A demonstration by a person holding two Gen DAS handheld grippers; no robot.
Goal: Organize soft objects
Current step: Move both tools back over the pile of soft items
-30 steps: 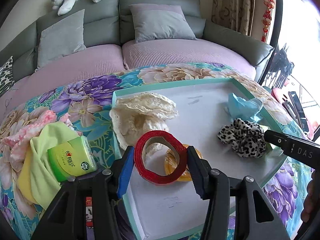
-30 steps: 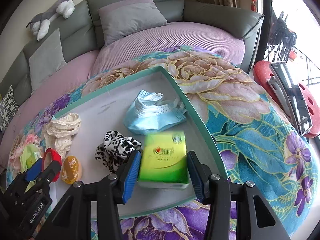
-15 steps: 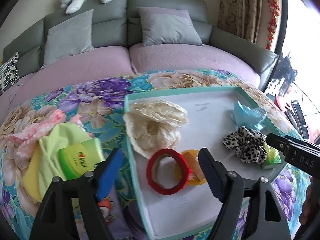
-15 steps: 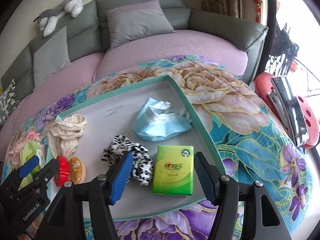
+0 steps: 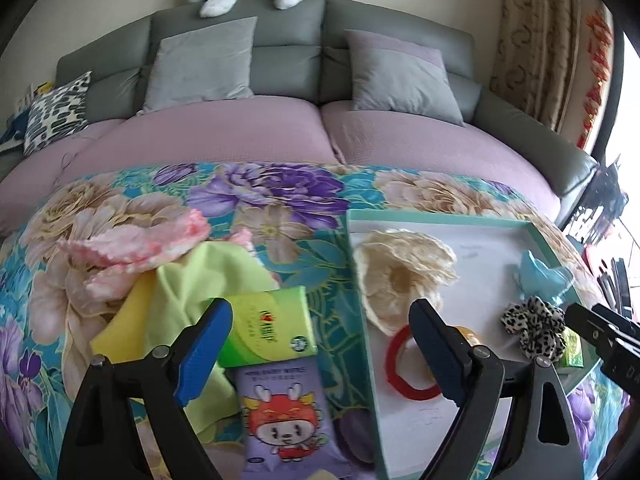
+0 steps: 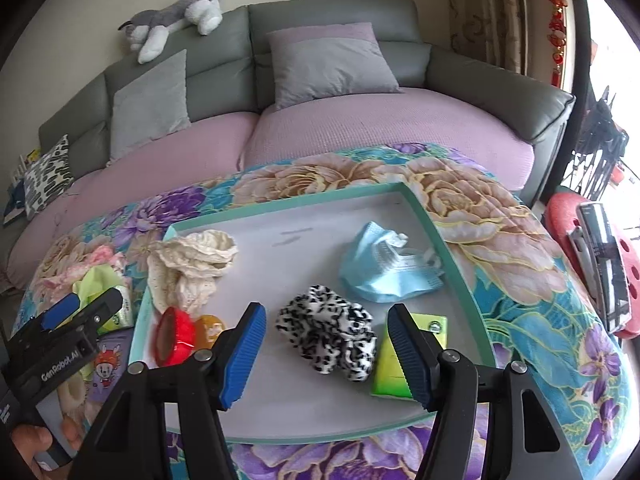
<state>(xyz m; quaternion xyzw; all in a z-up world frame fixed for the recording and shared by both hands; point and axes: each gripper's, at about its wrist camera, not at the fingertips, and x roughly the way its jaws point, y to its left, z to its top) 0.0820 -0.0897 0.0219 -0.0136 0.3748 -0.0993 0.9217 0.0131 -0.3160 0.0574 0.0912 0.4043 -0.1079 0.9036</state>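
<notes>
We are holding both grippers empty, jaws just widened: left gripper [image 5: 320, 344] nearer the green tissue pack [image 5: 267, 333] (twelve o'clock, long axis crosswise); right gripper [image 6: 326, 354] facing the tray [image 6: 460, 264].

Tray [image 6: 452, 258]: 1. In it: 1 mask [image 6: 384, 270], 1 scrunchie [image 6: 328, 332], 1 lace cloth [image 6: 188, 264], 1 red ring [image 6: 174, 336], 1 orange item [image 6: 210, 326], 1 tissue pack [image 6: 394, 364]. Outside: 2nd tissue pack [image 5: 268, 326], 1 wipes pkt [image 5: 280, 416], 1 yellow-green cloth [image 5: 192, 284], 1 pink cloth [image 5: 136, 248].
</notes>
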